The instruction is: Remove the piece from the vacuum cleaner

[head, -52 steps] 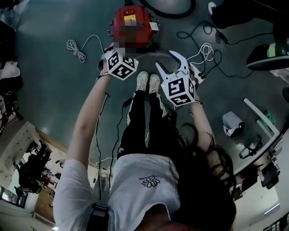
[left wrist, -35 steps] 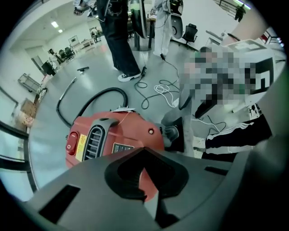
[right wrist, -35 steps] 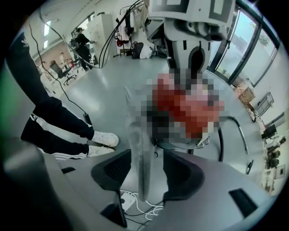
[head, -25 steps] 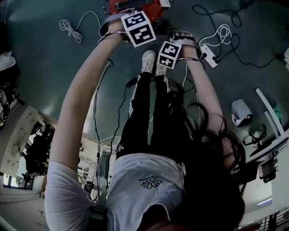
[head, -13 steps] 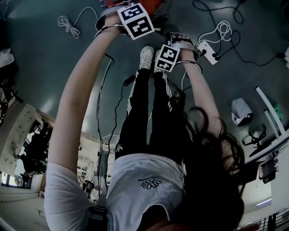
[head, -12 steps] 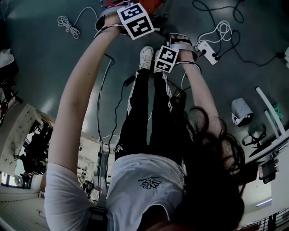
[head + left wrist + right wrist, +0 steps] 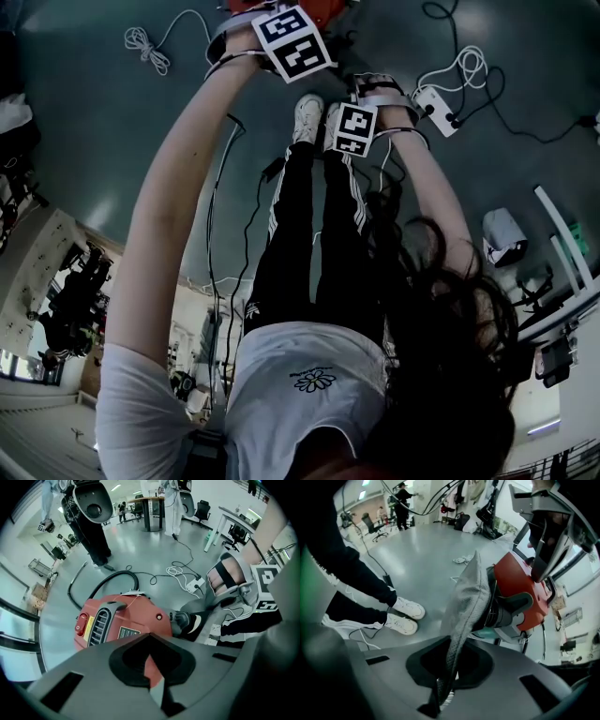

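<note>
The red vacuum cleaner (image 7: 122,623) lies on the grey floor, barely showing at the top edge of the head view (image 7: 323,7). My left gripper (image 7: 150,637) sits on the near end of its red housing with its jaws closed; in the head view its marker cube (image 7: 292,42) covers the jaws. A grey cloth dust bag (image 7: 466,606) hangs from the vacuum's (image 7: 518,583) black collar (image 7: 506,609). My right gripper (image 7: 452,641) is shut on the bag's loose end, and its cube (image 7: 354,128) sits just above the person's shoes.
A white power strip (image 7: 436,101) with trailing cables lies to the right. A coiled white cord (image 7: 142,42) lies to the left. The person's white shoes (image 7: 307,117) stand close to the vacuum. Its black hose (image 7: 112,581) curves behind it. People, desks and chairs stand farther off.
Two seconds ago the right jaws stood open beside the vacuum. Both grippers then reached up onto it. The right cube has since shifted slightly back toward the shoes.
</note>
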The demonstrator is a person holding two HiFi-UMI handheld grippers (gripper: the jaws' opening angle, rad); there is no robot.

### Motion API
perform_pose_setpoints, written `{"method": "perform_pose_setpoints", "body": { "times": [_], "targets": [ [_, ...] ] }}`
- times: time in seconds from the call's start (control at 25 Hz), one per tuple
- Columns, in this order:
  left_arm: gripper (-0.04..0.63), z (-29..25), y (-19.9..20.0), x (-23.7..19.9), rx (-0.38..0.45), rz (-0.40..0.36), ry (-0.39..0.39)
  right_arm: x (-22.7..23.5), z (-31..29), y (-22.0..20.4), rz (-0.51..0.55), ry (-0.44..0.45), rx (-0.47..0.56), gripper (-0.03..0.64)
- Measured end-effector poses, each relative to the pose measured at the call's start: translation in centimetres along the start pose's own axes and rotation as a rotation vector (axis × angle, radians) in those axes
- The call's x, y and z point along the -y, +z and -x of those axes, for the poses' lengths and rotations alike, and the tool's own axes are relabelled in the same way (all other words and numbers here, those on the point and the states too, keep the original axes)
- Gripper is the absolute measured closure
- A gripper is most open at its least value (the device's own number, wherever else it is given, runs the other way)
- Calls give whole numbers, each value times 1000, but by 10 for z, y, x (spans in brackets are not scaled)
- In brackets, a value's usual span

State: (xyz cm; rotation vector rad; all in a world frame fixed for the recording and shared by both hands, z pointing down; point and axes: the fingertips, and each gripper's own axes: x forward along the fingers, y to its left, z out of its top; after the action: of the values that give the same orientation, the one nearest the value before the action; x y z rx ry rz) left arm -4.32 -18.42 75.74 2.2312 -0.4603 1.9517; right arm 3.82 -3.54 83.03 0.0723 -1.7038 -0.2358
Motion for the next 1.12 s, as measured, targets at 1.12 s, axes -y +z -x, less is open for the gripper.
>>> {"method": "perform_pose_setpoints", "body": {
  "times": [1.12],
  "targets": [
    [591,2,1,0,39,51,7,-120,23,42,230,324,110,594]
  ]
}}
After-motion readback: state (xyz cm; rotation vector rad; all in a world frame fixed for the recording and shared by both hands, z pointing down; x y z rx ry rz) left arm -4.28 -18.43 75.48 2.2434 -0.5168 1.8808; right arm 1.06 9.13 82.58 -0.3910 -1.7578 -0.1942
